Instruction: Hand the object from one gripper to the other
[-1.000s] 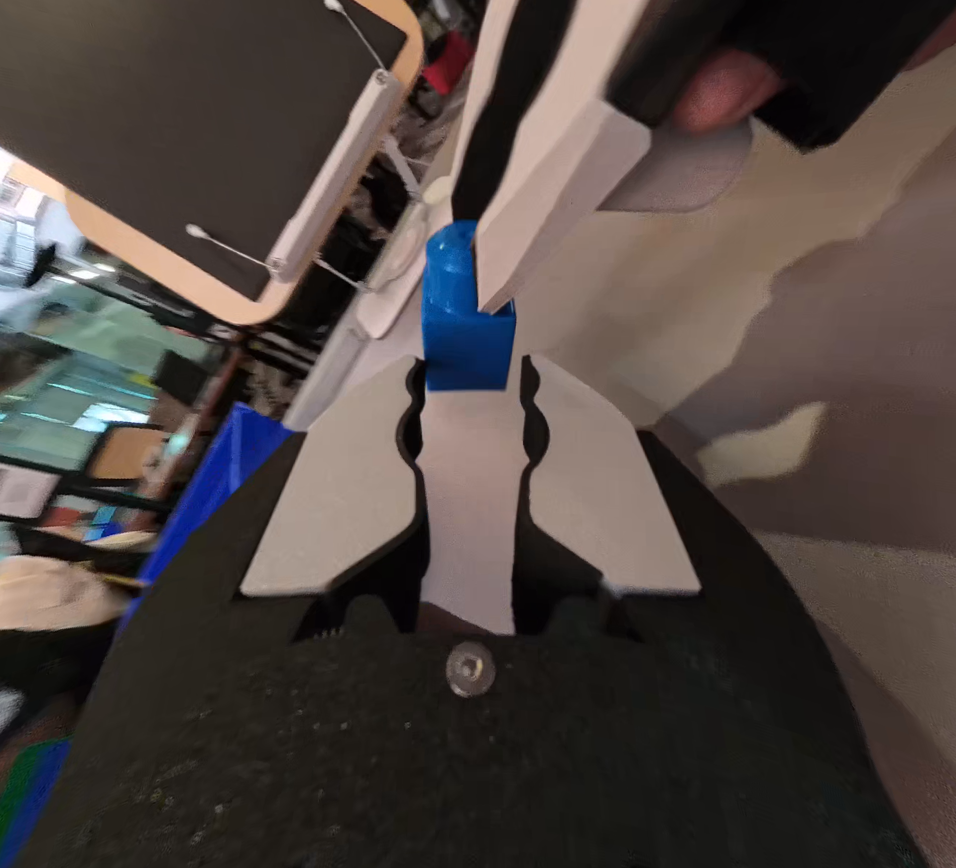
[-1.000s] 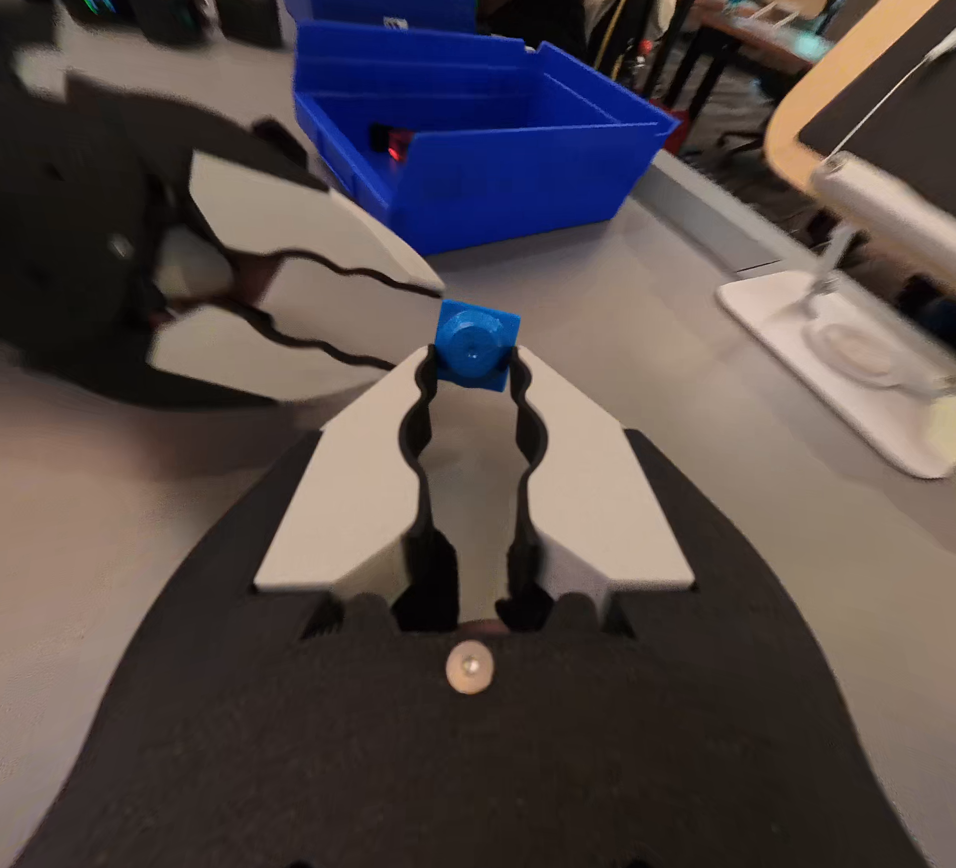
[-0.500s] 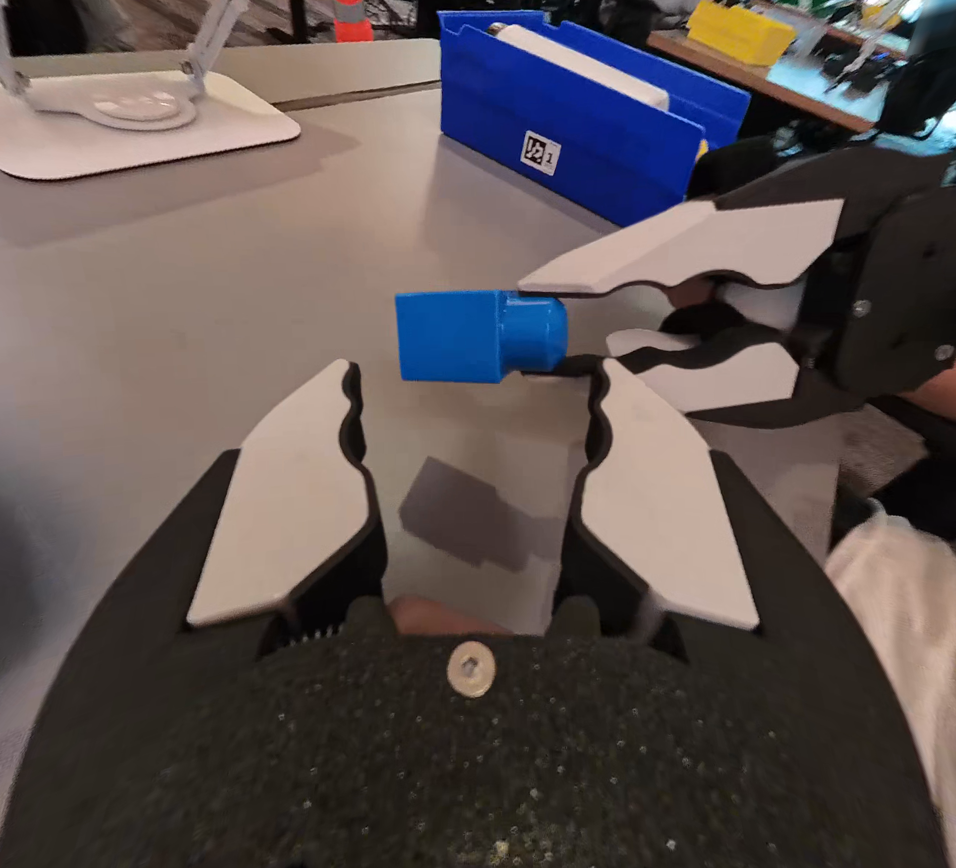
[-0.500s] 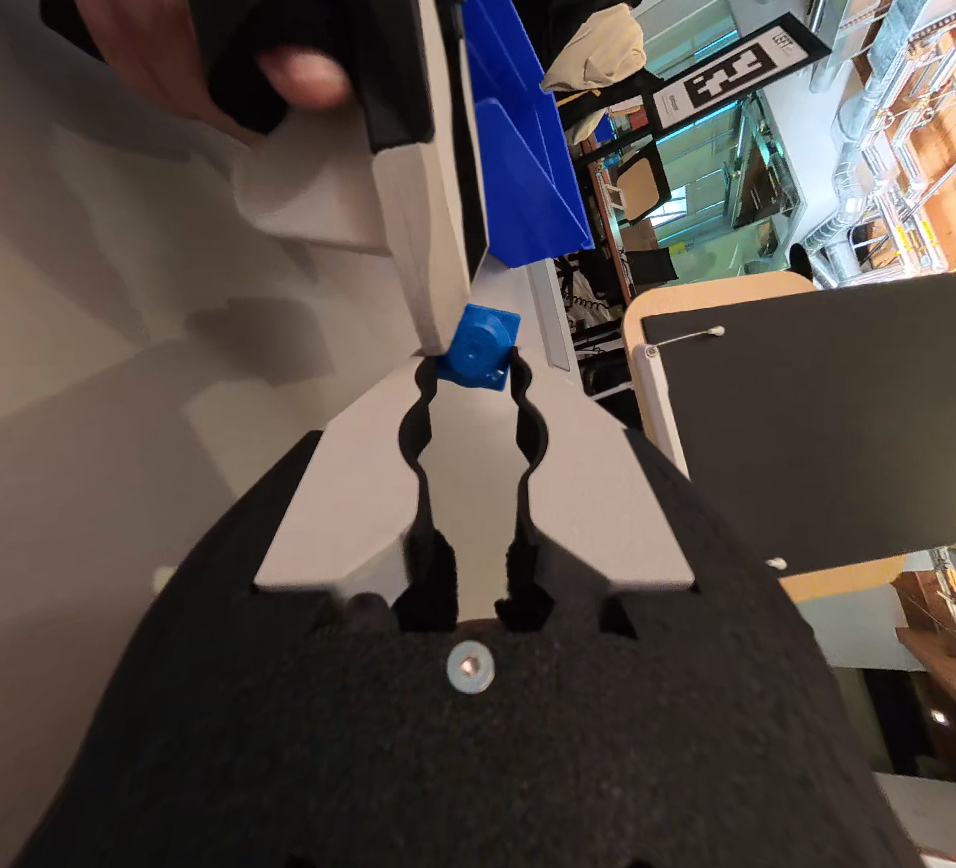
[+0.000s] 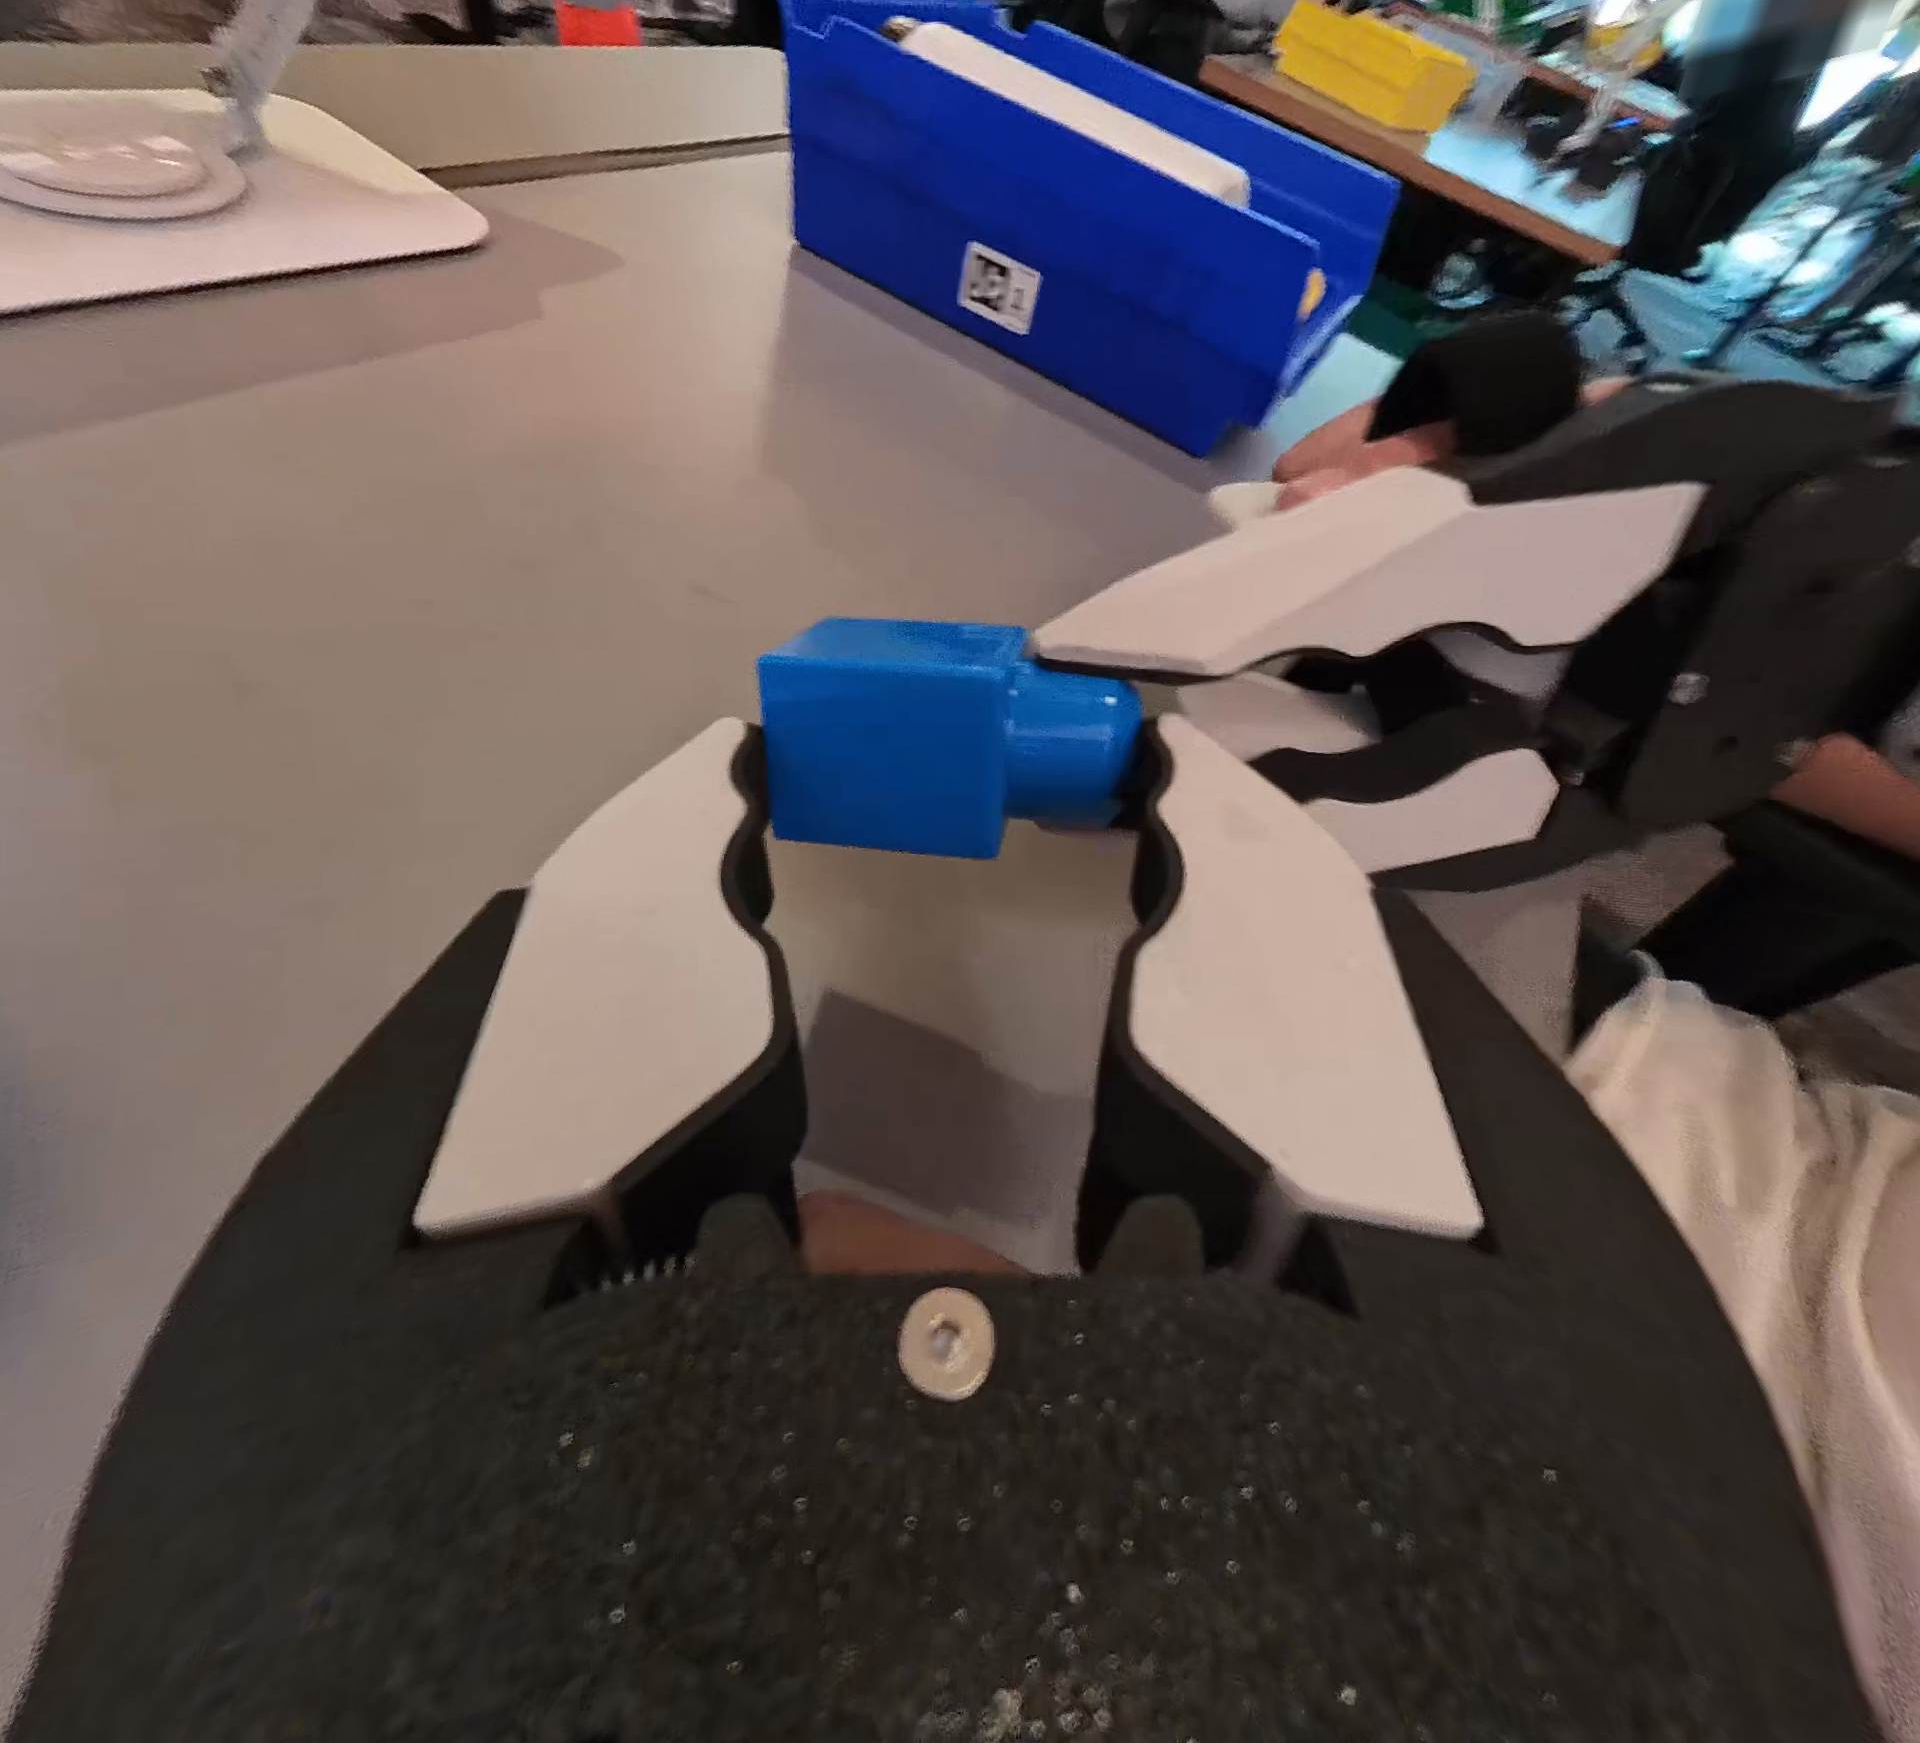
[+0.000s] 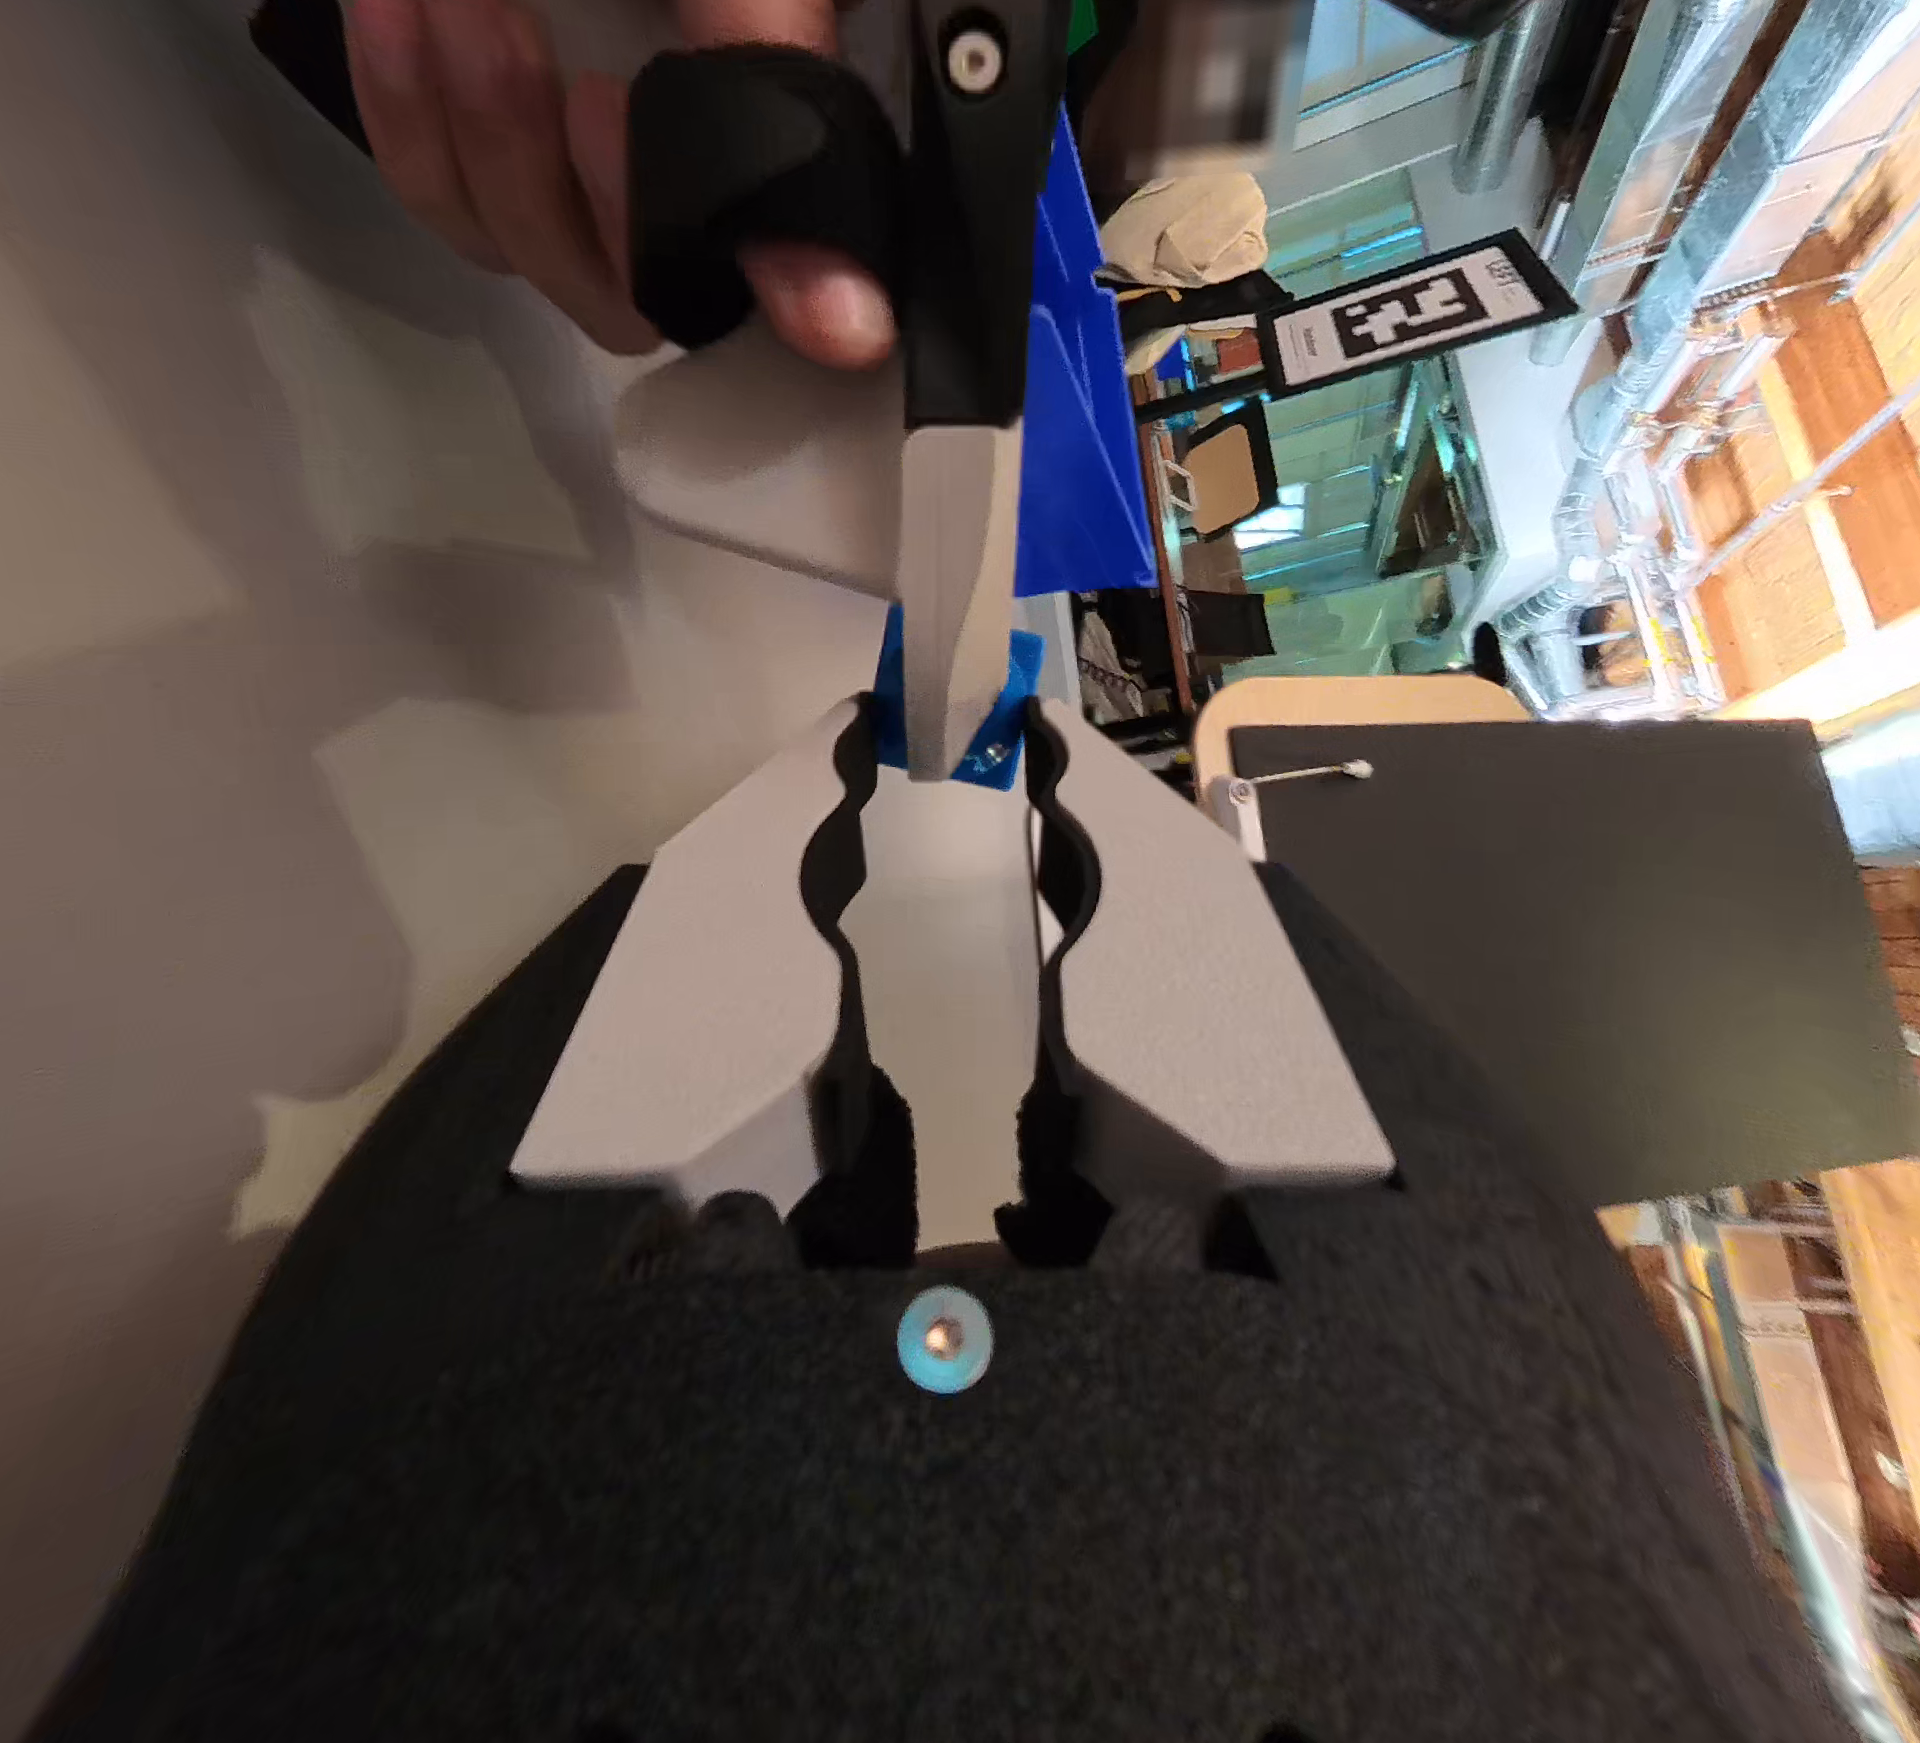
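Currently, in the left wrist view, a white stand (image 5: 208,207) is being seen at far left on the grey table (image 5: 364,571). At centre, a blue block (image 5: 883,748) with a round stub on its right end is being held above the table. The left gripper (image 5: 951,748) is being held with its jaws apart, one fingertip at each end of the block; firm contact cannot be confirmed from this view. Behind it, a blue bin (image 5: 1060,239) carrying a white bar is being seen resting on the table. At right, the right gripper (image 5: 1132,706) is being seen clamped on the stub, one finger above and one below. A white sleeve (image 5: 1787,1226) is being shown at the right edge.

In the right wrist view, a hand (image 6: 582,135) is being seen at upper left, wrapped around the left gripper's (image 6: 940,737) black handle. At centre, the block (image 6: 1003,737) is being pinched at the tips of the right gripper (image 6: 945,727); its jaws are closed onto it. One white finger of the left gripper is being seen edge-on, crossing in front of the block and hiding most of it. A black board (image 6: 1558,945) with a pale wooden rim is being seen at right.
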`<state>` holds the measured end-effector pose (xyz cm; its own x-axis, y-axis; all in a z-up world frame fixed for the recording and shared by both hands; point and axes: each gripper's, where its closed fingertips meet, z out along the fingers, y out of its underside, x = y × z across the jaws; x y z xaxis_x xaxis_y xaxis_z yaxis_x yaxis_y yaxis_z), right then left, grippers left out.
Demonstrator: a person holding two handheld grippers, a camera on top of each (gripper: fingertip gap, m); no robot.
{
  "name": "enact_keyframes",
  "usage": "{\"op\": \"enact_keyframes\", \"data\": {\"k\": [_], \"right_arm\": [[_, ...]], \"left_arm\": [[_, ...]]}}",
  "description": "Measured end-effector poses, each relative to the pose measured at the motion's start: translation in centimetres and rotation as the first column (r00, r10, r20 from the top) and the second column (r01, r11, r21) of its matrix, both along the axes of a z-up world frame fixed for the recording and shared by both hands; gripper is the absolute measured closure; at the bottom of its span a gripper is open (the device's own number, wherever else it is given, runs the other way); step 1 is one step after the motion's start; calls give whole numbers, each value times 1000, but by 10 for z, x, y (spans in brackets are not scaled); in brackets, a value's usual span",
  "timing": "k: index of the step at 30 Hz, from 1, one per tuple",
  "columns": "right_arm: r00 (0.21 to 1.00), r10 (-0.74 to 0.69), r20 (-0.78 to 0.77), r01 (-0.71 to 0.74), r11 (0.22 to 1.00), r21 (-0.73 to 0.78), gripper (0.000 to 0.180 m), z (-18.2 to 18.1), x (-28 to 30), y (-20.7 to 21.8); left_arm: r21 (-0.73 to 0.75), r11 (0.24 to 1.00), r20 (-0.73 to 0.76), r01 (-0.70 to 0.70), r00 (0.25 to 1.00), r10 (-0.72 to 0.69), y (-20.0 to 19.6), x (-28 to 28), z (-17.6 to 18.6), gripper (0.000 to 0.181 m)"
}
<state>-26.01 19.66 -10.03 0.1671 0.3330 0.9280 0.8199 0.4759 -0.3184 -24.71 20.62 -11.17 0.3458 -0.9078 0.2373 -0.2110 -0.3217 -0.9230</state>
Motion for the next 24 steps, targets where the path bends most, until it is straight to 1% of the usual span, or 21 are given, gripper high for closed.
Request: {"op": "enact_keyframes", "data": {"k": [3, 4, 5, 7, 9, 10, 13, 14, 16, 17, 18, 19, 20, 21, 22, 24], "right_arm": [[997, -43, -62, 44, 999, 13, 151, 1, 0, 1], [996, -25, -85, 25, 1000, -6, 145, -1, 0, -1], [995, -5, -96, -1, 998, -62, 135, -7, -1, -4], [987, 14, -160, -48, 977, -209, 121, -13, 2, -8], [963, 41, -268, -132, 935, -331, 107, -11, 6, -13], [945, 32, -326, -163, 909, -383, 105, -9, 10, -13], [869, -55, -492, -260, 795, -548, 104, -7, 19, -7], [825, -78, -559, -311, 764, -566, 104, -3, 21, -4], [711, -113, -694, -438, 701, -563, 104, 11, 22, -2], [653, -135, -745, -516, 641, -568, 105, 18, 20, -5], [588, -185, -788, -603, 550, -579, 105, 24, 18, -9], [522, -250, -815, -692, 435, -577, 105, 29, 15, -13], [473, -323, -820, -758, 324, -565, 105, 32, 14, -14], [448, -396, -801, -799, 225, -558, 105, 31, 12, -15], [443, -460, -770, -827, 122, -549, 105, 29, 9, -18], [439, -522, -731, -885, -113, -451, 105, 34, 2, -32]], "left_arm": [[-14, 1000, -13, 20, 1000, -20, 0, 0, 1, 114], [-33, 999, -1, 32, 999, -32, -1, 0, 2, 114], [-47, 998, 16, 38, 999, -38, -1, 0, 3, 114], [-55, 998, 55, 34, 998, -31, 2, -4, 8, 115], [-84, 995, 132, 61, 990, -50, 2, -8, 18, 115], [-102, 992, 174, 76, 983, -58, 2, -10, 24, 115], [-167, 975, 308, 149, 947, -91, -2, -14, 39, 115], [-195, 965, 344, 174, 934, -98, -4, -14, 43, 115], [-238, 943, 410, 232, 904, -118, -10, -13, 50, 115], [-253, 931, 441, 263, 888, -130, -13, -12, 54, 115], [-259, 921, 471, 290, 871, -142, -17, -11, 58, 115], [-256, 915, 498, 312, 854, -152, -20, -11, 63, 115], [-246, 912, 515, 329, 841, -164, -23, -10, 66, 115], [-229, 913, 519, 338, 836, -179, -25, -9, 68, 115], [-201, 919, 514, 339, 835, -196, -28, -8, 70, 115], [-131, 933, 489, 335, 841, -233, -34, -6, 71, 115]]}}
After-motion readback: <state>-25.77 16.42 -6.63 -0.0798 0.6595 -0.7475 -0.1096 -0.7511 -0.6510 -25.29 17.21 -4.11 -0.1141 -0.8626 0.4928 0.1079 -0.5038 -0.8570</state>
